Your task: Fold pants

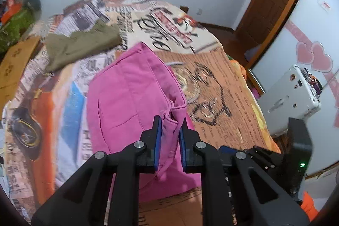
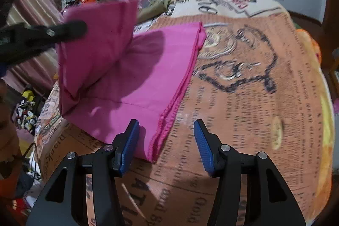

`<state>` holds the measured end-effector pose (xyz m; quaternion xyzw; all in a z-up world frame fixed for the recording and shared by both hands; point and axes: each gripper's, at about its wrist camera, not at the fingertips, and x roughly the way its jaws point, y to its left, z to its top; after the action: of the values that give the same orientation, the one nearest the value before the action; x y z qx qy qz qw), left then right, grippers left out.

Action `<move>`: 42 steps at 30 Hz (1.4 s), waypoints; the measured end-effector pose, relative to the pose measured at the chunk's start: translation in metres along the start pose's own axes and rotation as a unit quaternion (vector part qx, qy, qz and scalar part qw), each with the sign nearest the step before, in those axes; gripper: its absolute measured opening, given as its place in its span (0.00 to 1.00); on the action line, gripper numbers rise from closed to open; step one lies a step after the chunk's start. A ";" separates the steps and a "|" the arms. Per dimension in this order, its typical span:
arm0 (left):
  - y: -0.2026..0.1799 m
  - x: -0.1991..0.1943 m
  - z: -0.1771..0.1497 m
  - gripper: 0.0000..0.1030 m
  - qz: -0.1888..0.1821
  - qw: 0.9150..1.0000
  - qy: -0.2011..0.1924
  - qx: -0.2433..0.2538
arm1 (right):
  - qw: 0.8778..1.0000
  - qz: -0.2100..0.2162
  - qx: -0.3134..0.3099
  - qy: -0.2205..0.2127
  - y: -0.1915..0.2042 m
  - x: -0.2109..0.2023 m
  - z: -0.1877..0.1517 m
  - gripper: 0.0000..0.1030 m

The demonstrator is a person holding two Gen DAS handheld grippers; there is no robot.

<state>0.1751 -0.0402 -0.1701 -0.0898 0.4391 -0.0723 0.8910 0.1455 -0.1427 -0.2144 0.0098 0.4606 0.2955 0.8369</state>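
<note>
The left gripper [image 1: 170, 120] tilts steeply down, its blue pads pinched on a lifted fold of the pink pants [image 1: 131, 86]. The right gripper [image 2: 166, 126] tilts down too, jaws apart, empty, straddling the pants' near corner.

we cannot read the blurred print on the bedspread [image 2: 243, 99]. the raised flap of the pink pants [image 2: 95, 52] hides part of the olive garment [image 2: 156, 7]; the left gripper [image 2: 70, 30] shows there only as a dark smear.
</note>
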 end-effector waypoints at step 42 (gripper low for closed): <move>0.058 0.010 0.030 0.71 0.110 0.994 0.001 0.031 | 1.000 -0.018 0.010 -0.022 -0.010 -0.022 0.002 0.48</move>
<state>0.2076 0.0169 -0.1728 -0.0138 0.4446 0.0124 0.8955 0.1432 -0.1613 -0.1992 0.0162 0.4453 0.2752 0.8519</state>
